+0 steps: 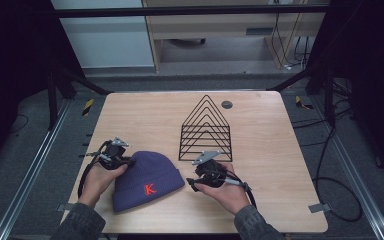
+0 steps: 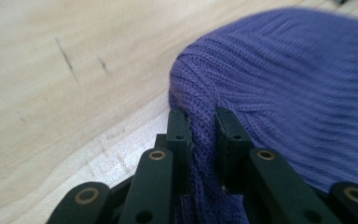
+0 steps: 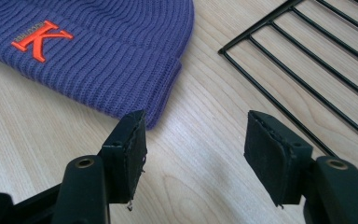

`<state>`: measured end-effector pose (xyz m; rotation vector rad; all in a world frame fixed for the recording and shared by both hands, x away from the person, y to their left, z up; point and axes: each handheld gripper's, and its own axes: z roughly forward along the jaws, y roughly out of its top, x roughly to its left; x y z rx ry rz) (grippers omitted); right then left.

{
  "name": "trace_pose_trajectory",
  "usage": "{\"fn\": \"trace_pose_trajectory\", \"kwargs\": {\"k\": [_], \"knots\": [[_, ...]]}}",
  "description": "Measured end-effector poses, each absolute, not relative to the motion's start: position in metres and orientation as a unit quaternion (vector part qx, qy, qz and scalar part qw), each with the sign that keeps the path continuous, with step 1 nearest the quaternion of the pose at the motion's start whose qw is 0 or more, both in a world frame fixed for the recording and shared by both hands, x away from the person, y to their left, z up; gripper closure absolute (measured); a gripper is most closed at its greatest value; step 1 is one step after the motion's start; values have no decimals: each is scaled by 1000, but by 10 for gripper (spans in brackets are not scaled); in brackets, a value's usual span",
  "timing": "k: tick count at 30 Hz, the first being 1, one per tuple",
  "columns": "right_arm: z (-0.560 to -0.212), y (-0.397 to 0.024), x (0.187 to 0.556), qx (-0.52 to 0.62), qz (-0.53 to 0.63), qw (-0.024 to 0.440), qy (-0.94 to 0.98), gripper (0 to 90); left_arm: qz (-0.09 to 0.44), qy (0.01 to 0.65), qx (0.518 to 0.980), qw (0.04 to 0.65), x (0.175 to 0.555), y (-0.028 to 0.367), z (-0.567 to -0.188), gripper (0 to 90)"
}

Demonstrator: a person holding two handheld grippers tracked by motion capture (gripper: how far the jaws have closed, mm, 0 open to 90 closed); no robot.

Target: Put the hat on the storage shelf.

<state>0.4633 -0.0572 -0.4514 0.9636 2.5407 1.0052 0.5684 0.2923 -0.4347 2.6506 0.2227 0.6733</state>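
Observation:
A purple knit beanie (image 1: 145,181) with an orange K on its cuff lies flat on the wooden table (image 1: 265,145), near the front. My left gripper (image 1: 129,161) is at the hat's rounded top and is shut on a fold of the knit; the left gripper view shows the purple fabric (image 2: 203,135) pinched between the two black jaws. My right gripper (image 1: 191,184) stands open just right of the cuff corner (image 3: 168,74), nothing between its pads. The beanie (image 3: 98,51) lies just beyond the left pad in that view.
A black wire rack (image 1: 206,131) shaped like nested triangles lies flat behind the right gripper, its bars (image 3: 307,74) close to the right jaw. A small dark disc (image 1: 227,104) sits near the table's far edge. Bare wood spreads to the right and back left.

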Motion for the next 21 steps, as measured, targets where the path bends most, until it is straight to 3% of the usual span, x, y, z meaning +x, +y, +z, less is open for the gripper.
{"fn": "trace_pose_trajectory", "kwargs": {"k": [11,21], "knots": [[-454,-79,453,339,355,131,861,338,298,171,901,266,504,265,-380,786],[-449,-86,442,337,370,148,853,271,345,148,882,283,468,238,-330,790]]}}
